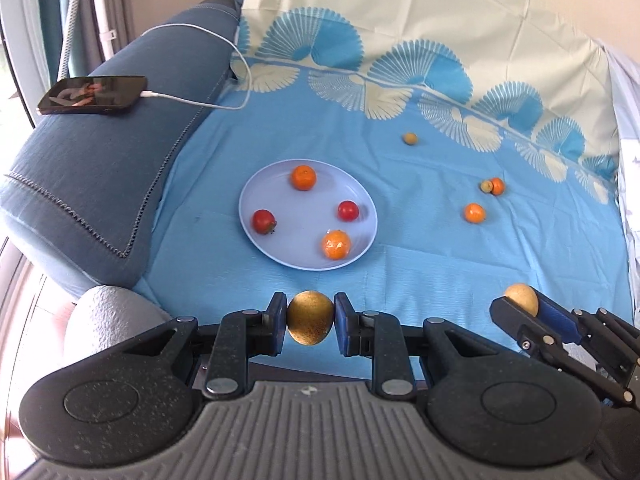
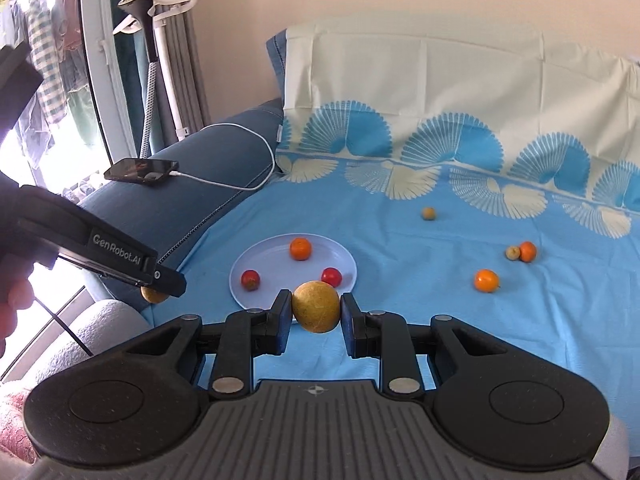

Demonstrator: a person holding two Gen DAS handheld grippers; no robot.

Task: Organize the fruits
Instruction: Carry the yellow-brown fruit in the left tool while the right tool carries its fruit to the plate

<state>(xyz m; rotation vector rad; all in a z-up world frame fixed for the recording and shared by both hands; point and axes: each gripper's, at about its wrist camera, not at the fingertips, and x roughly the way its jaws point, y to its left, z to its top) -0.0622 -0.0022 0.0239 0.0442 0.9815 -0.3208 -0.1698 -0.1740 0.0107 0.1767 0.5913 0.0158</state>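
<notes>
Yellow-brown round fruit (image 1: 310, 323) | left tongs (image 1: 310, 326) gripping | right tongs (image 2: 316, 314) gripping another (image 2: 316, 306)

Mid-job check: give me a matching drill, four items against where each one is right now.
Items:
1. phone
2. red tomatoes
3. yellow-brown fruit
4. lone orange

Places:
A. on the plate
B. on the blue sheet, right of the plate
C. between the left gripper jaws
D. on the sofa armrest

Pairs: 1-D, 2-A, 3-C, 4-B
</notes>
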